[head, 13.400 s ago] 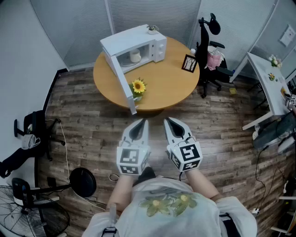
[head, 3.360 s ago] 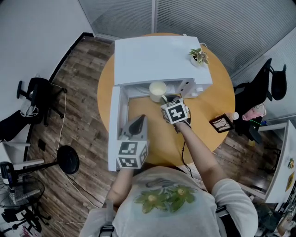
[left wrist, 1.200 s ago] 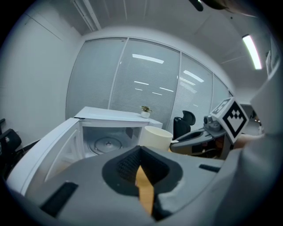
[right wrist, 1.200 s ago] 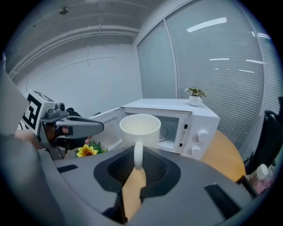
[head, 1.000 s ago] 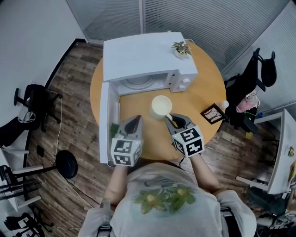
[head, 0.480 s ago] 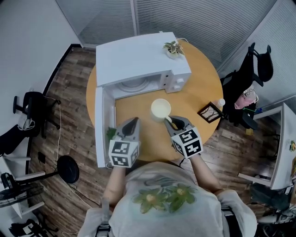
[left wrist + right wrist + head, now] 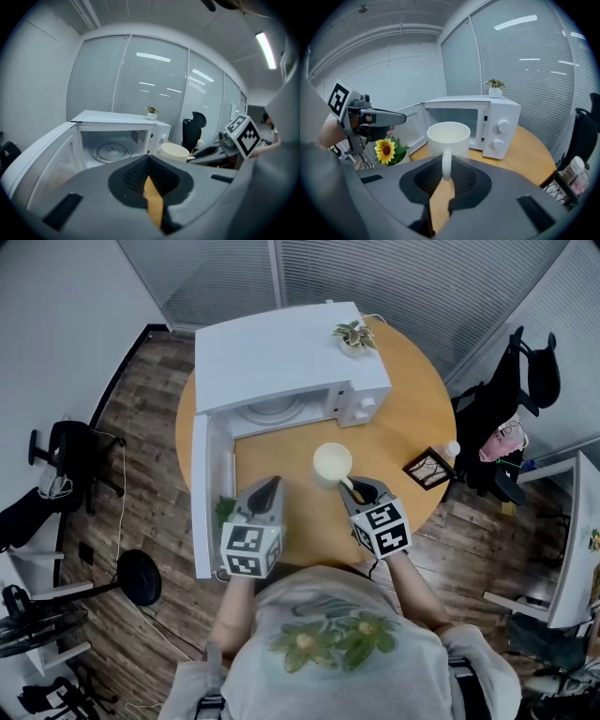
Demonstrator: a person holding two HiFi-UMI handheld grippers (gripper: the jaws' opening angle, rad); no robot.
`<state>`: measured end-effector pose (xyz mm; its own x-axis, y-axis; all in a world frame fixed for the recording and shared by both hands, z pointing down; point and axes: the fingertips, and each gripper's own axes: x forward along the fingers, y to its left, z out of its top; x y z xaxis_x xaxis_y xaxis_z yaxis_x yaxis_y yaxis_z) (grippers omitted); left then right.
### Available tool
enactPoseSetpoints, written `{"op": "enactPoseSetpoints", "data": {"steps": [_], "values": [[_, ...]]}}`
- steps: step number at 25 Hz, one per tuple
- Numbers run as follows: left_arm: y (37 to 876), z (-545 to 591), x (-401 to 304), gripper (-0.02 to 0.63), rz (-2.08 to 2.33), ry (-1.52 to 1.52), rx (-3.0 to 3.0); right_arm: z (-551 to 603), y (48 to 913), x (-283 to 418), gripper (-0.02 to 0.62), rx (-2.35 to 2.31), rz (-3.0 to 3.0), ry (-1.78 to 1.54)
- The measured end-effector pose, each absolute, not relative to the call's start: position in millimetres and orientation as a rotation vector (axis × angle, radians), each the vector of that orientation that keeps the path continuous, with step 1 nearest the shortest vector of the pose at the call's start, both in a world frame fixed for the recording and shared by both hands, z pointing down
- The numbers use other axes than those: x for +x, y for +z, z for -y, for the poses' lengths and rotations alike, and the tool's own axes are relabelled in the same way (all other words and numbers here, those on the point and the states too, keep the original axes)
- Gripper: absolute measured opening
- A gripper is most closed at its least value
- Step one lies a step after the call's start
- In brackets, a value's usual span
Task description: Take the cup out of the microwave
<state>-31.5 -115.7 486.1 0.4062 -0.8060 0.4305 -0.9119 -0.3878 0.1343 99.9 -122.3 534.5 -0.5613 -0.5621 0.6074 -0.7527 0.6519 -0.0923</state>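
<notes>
The right gripper (image 7: 351,487) gripped the cup (image 7: 333,463) by its handle over the counter (image 7: 403,427), outside the open microwave (image 7: 281,352). The left gripper (image 7: 268,487) had its jaws together, empty.

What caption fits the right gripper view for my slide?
Right gripper holds the white cup by its handle in front of the open microwave.

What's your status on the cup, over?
Right gripper shut on cup handle. Left gripper shut, empty. Cup out of microwave, over table. Nothing blocking.

The cup (image 7: 333,463) is cream, the microwave (image 7: 281,348) white (sunflower (image 7: 386,149) yellow).
</notes>
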Motion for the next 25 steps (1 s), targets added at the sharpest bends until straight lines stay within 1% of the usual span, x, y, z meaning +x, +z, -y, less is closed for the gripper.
{"op": "enactPoseSetpoints", "data": {"steps": [25], "values": [[501, 111, -31, 0.003, 1.475, 0.428, 2.294, 118, 614, 112, 0.058, 1.012, 2.216, 0.506]]}}
